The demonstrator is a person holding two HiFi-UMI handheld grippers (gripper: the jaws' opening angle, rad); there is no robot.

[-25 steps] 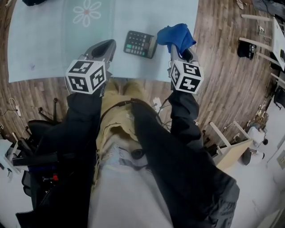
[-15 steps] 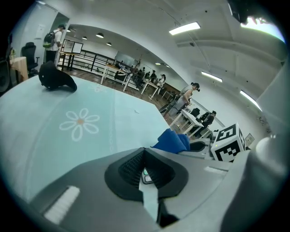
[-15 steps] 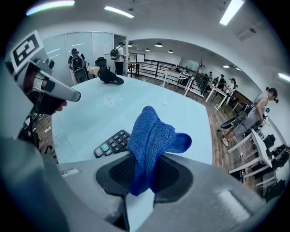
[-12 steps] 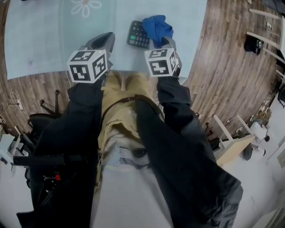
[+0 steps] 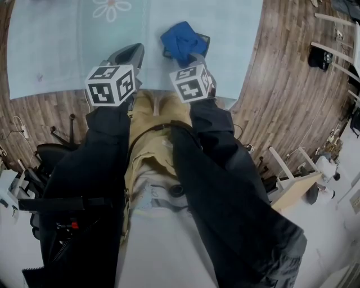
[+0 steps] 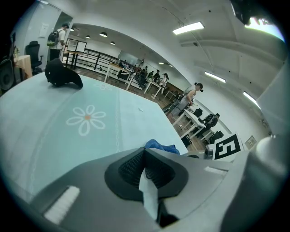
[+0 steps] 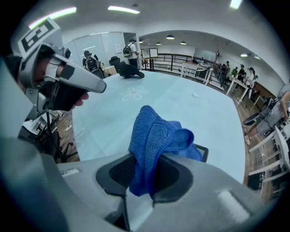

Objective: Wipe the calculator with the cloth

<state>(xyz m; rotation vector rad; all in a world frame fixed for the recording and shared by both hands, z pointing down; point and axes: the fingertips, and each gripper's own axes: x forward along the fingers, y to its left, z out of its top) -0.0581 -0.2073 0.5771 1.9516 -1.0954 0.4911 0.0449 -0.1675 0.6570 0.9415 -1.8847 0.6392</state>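
The blue cloth [image 5: 181, 38] hangs bunched from my right gripper [image 5: 194, 56], which is shut on it. It lies over the dark calculator [image 5: 205, 40], so only a corner of that shows. In the right gripper view the cloth [image 7: 156, 138] rises between the jaws of the right gripper [image 7: 145, 163], and the calculator's edge [image 7: 202, 152] peeks out behind it. My left gripper [image 5: 127, 55] hovers at the table's near edge, left of the cloth and shut on nothing. From the left gripper [image 6: 144, 156] the cloth [image 6: 161, 146] shows just past the tips.
The table [image 5: 62, 50] wears a pale blue cover with a white flower print [image 5: 111, 8]. A black object [image 6: 61, 75] lies at its far end. Wooden floor and chairs [image 5: 284, 174] lie to the right. People stand far off in the hall.
My right gripper has carried the cloth leftward and over the calculator, which was in plain view a second ago. The left gripper has barely moved.
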